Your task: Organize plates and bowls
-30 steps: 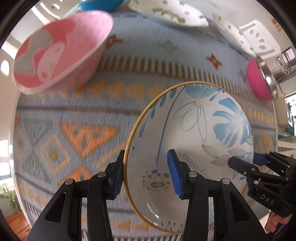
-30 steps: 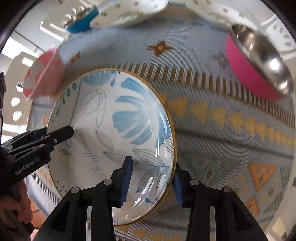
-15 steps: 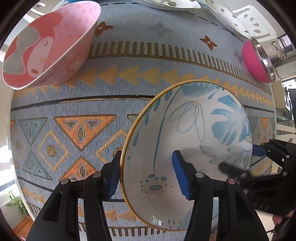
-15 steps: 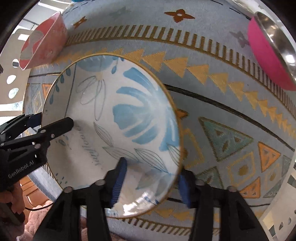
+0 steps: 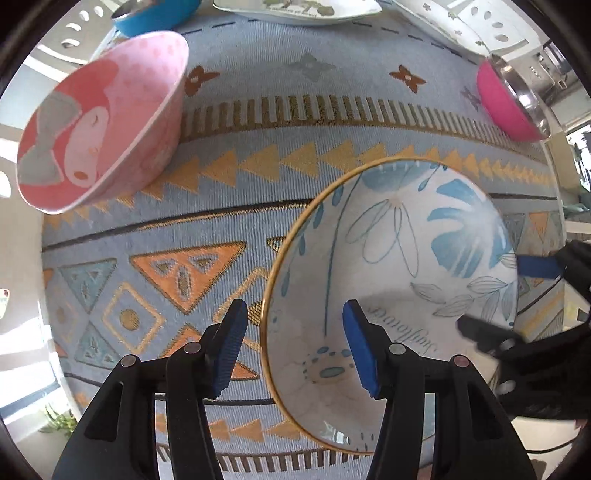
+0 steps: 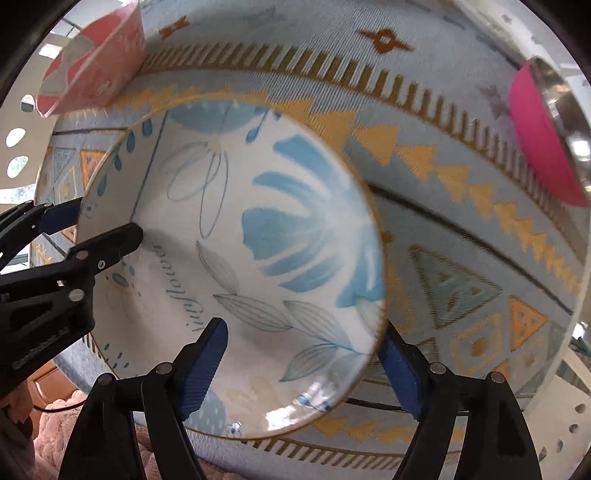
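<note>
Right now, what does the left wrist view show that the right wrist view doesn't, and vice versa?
Left wrist only: a blue bowl and a white patterned plate at the far edge of the cloth, plus a plant at lower left.
Right wrist only: pink fuzzy fabric at lower left.
Both: the floral bowl with each gripper's jaws straddling its rim, the pink cartoon bowl, the magenta steel bowl and the patterned cloth.
</note>
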